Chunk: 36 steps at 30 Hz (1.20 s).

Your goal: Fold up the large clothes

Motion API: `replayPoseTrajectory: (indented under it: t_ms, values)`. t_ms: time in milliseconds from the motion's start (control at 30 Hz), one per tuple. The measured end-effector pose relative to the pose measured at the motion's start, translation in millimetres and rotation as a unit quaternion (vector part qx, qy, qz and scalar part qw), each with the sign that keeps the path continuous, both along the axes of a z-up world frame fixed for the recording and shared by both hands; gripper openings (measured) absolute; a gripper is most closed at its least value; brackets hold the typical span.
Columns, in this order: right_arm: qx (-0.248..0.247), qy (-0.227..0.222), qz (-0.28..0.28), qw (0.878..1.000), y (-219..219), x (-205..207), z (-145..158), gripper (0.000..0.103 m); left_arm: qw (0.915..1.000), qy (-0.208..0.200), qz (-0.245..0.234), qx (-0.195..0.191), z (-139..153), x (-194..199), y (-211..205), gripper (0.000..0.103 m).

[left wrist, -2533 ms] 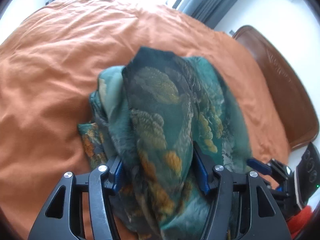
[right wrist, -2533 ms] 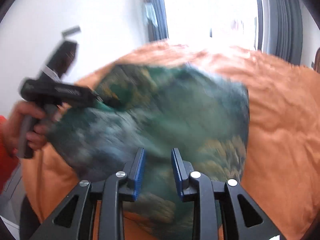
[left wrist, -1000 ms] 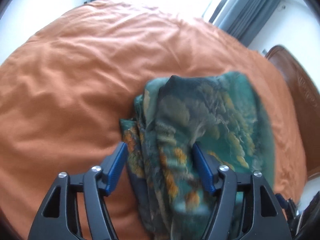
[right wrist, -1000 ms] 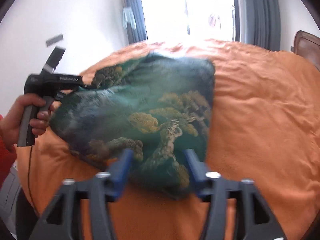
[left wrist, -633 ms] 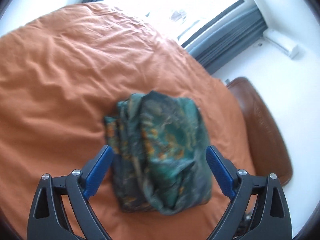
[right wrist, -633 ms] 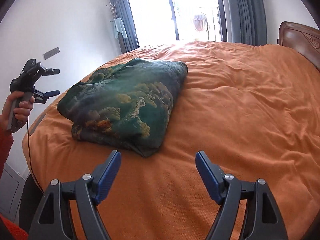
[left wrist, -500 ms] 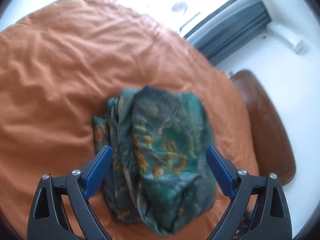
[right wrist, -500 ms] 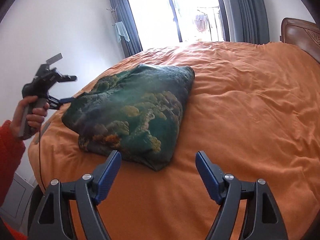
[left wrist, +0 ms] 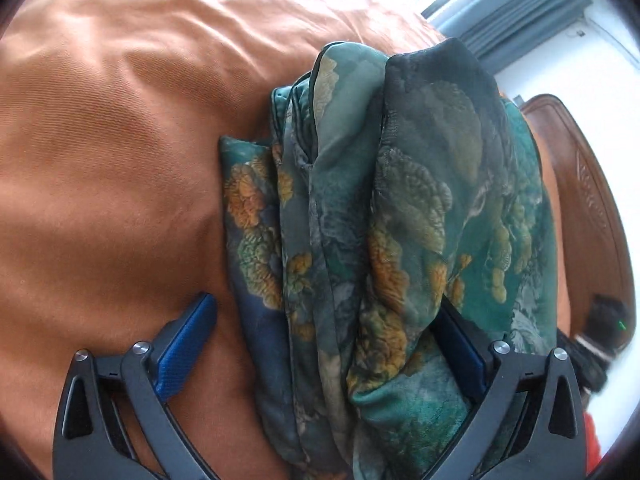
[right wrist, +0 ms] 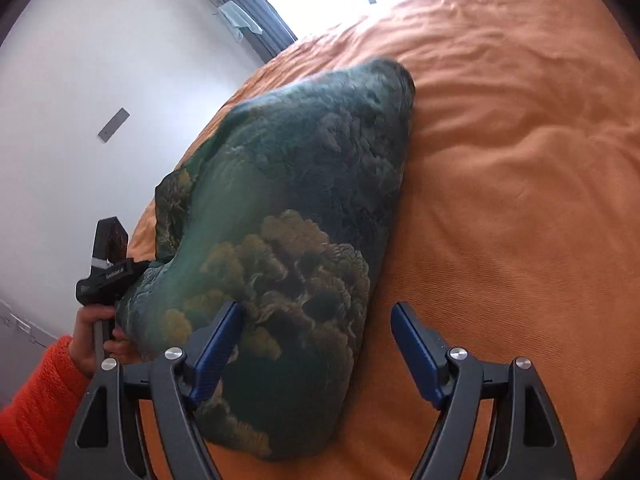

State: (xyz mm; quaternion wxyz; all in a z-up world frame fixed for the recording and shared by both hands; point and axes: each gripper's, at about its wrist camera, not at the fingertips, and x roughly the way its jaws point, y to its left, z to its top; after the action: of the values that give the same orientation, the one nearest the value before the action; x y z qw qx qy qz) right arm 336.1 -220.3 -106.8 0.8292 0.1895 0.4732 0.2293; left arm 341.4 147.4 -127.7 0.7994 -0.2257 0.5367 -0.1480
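Note:
A folded green garment [left wrist: 384,216] with a gold and teal tree print lies in several layers on the orange bed cover [left wrist: 104,152]. My left gripper [left wrist: 324,344] is open, its jaws wide apart on either side of the bundle's near end; the right finger is partly hidden under the cloth. In the right wrist view the garment [right wrist: 296,220] bulges as a thick pad. My right gripper [right wrist: 316,344] is open, its left finger against the cloth's near corner and its right finger over bare bed cover [right wrist: 520,184].
A brown wooden headboard [left wrist: 588,184] stands at the right of the bed. Grey curtains [left wrist: 520,4] and a bright window lie beyond the bed. The left hand in an orange sleeve [right wrist: 40,400] holds the other gripper at the bed's edge by a white wall.
Both grippers let go of the garment, drew back open, then came in close again. Now the left jaws straddle the bundle's near end and the right jaws reach its corner.

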Motion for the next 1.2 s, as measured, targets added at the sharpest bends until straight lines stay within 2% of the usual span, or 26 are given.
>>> replayPoseTrajectory:
  t_ms: [100,167,200,233,300,333,367,400,467,600,700,800,867,933,967,1000,1100,1133,1200]
  values:
    - [0.095,0.047,0.002,0.994,-1.3,25.4,-27.9,0.082,1.0,-0.003,-0.005,-0.005,-3.3,5.0,0.6,0.103]
    - [0.107,0.062,-0.001,0.992,4.2,34.0,-33.2,0.081,0.9997,0.0,-0.006,-0.024,-5.6,10.1,0.8,0.103]
    - [0.089,0.057,0.004,0.994,10.4,34.4,-29.6,0.079,0.999,0.007,-0.009,-0.044,-9.5,11.3,1.5,0.103]
    - [0.044,0.039,0.016,0.998,21.9,32.0,-20.8,0.076,0.9975,0.018,-0.014,-0.067,-15.2,11.5,1.7,0.103]
    - [-0.044,-0.01,0.039,0.998,43.7,20.0,-2.8,0.07,0.9961,0.035,-0.019,-0.079,-18.0,12.1,-4.5,0.099]
    - [-0.09,-0.043,0.052,0.994,57.4,8.6,7.8,0.066,0.997,0.03,-0.024,-0.068,-13.2,11.2,-10.4,0.089]
    - [-0.112,-0.067,0.061,0.99,65.4,-0.1,14.8,0.065,0.9986,0.016,-0.03,-0.042,-1.4,6.5,-17.9,0.071]
    - [-0.129,-0.094,0.068,0.985,72.3,-10.6,23.2,0.063,0.9992,0.002,-0.037,-0.017,9.6,2.6,-24.8,0.059]
    - [-0.132,-0.128,0.075,0.98,78.2,-26.1,37.6,0.061,0.9979,-0.028,-0.055,0.017,33.1,-7.4,-36.7,0.05]
    - [-0.132,-0.191,0.083,0.969,85.5,-55.6,70.1,0.06,0.9914,-0.088,-0.08,0.055,76.8,-25.5,-60.8,0.049]
    - [-0.131,-0.22,0.075,0.964,81.0,-60.8,95.3,0.06,0.9889,-0.118,-0.076,0.05,100.9,-22.3,-72.6,0.049]
    - [-0.121,-0.234,0.059,0.963,59.5,-46.1,116.6,0.06,0.9867,-0.141,-0.073,0.033,118.0,-2.3,-85.2,0.049]
    - [-0.111,-0.23,0.047,0.966,42.6,-26.2,122.5,0.06,0.9859,-0.15,-0.07,0.025,122.2,14.8,-94.6,0.049]
    - [-0.095,-0.211,0.035,0.972,21.7,-0.5,116.0,0.06,0.9848,-0.156,-0.071,0.032,116.7,36.1,-107.6,0.051]
    - [-0.086,-0.197,0.029,0.976,14.5,12.8,108.8,0.061,0.9854,-0.151,-0.071,0.032,109.1,46.1,-112.9,0.056]
    - [-0.072,-0.172,0.024,0.982,4.0,28.5,97.9,0.062,0.987,-0.139,-0.071,0.037,94.4,60.6,-117.9,0.065]
    - [-0.036,-0.044,-0.001,0.998,-24.3,70.4,37.8,0.071,0.9953,-0.065,-0.047,0.053,36.3,92.0,-117.6,0.08]
    - [-0.018,-0.003,-0.025,1.0,-38.4,76.6,12.9,0.072,0.997,-0.061,-0.038,0.031,23.3,93.9,-111.1,0.083]
    - [0.047,0.004,-0.051,0.998,-59.8,70.7,-0.1,0.073,0.9966,-0.077,-0.022,-0.02,25.2,85.6,-97.0,0.086]
